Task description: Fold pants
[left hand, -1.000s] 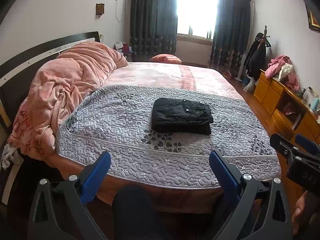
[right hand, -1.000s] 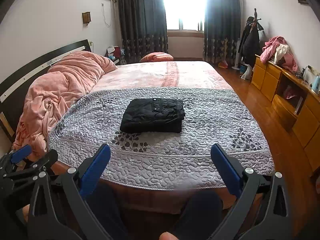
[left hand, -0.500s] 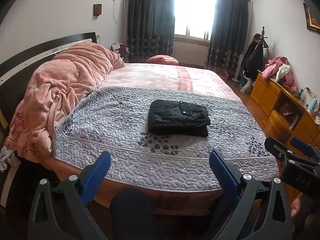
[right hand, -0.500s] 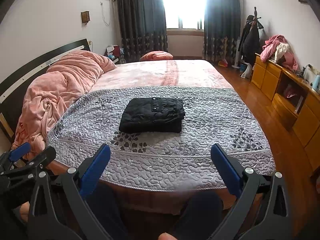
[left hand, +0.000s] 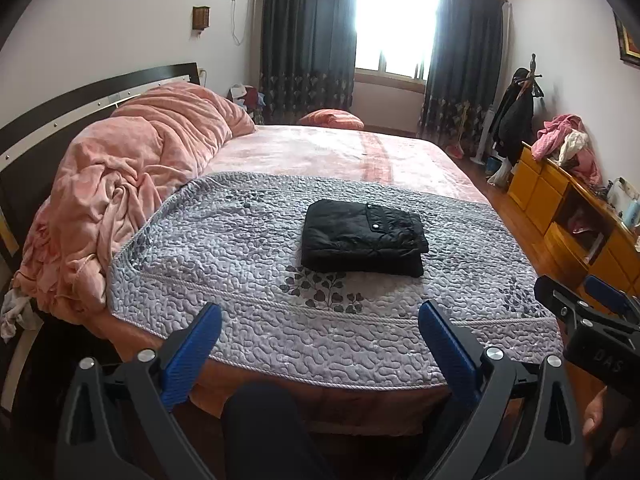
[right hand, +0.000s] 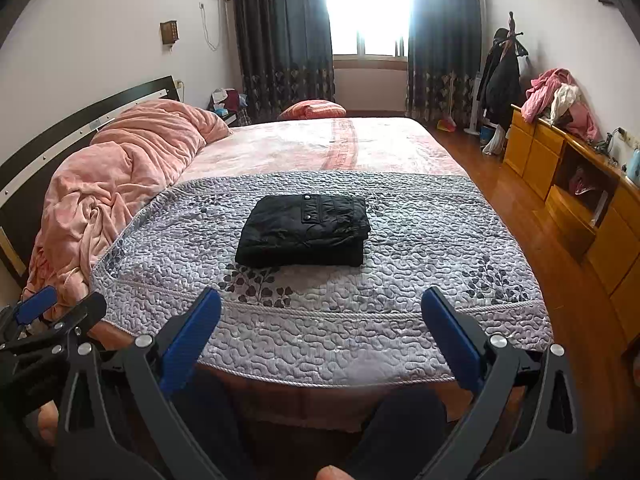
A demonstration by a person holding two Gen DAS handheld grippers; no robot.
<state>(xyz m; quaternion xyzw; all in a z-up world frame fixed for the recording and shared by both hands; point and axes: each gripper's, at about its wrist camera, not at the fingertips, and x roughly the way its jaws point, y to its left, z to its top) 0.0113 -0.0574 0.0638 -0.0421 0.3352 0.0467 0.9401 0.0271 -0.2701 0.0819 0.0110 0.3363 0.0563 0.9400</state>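
Note:
Black pants (left hand: 362,238) lie folded in a neat rectangular stack on the grey quilted cover (left hand: 248,264) in the middle of the bed; they also show in the right wrist view (right hand: 304,230). My left gripper (left hand: 320,348) is open and empty, held back off the bed's near edge. My right gripper (right hand: 320,344) is open and empty too, equally far back. Each gripper shows at the edge of the other's view: the right one (left hand: 592,320) and the left one (right hand: 44,320).
A crumpled pink duvet (left hand: 132,184) lies along the dark headboard on the left. A yellow wooden dresser (left hand: 576,216) with clothes on it stands on the right, across the wooden floor (right hand: 560,264). My knees show below the grippers.
Both grippers have drawn slightly back and up from the bed. The folded pants have not moved.

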